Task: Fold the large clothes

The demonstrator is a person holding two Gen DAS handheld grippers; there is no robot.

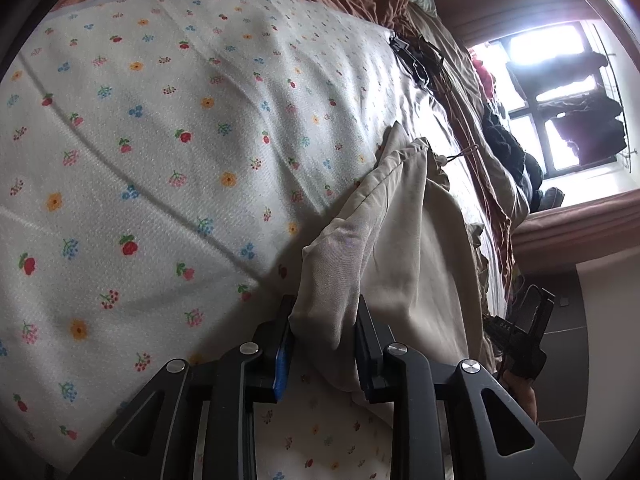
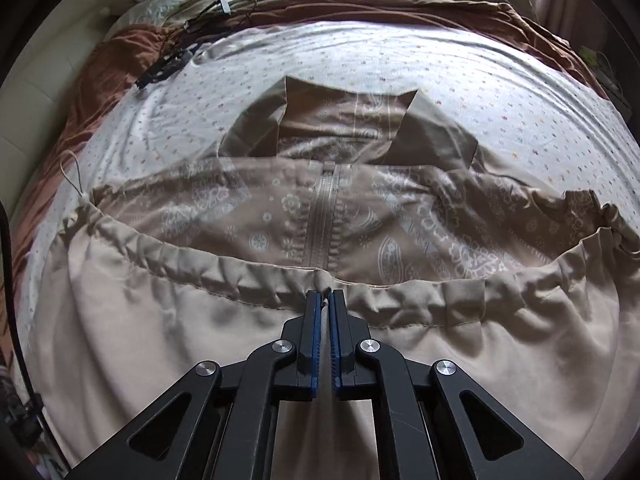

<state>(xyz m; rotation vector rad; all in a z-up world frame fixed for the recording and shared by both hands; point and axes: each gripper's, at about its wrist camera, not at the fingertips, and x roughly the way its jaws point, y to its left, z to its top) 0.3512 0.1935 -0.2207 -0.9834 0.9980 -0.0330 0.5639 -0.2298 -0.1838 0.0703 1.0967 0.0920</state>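
On bed: beige jacket (image 2: 192, 320) spread flat, gathered hem nearest. Right gripper (image 2: 325, 300) jaws clamped on hem's middle. Left gripper (image 1: 326, 320) jaws part-open, clamped on bunched jacket fold. Floral sheet (image 1: 160, 140) bare alongside.

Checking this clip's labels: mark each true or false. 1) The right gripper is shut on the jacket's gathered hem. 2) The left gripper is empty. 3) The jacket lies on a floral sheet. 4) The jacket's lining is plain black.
1) True: the right gripper pinches the hem of the jacket.
2) False: the left gripper holds a fold of beige fabric.
3) True: the floral sheet is under it.
4) False: the lining is tan with a pale paisley print.
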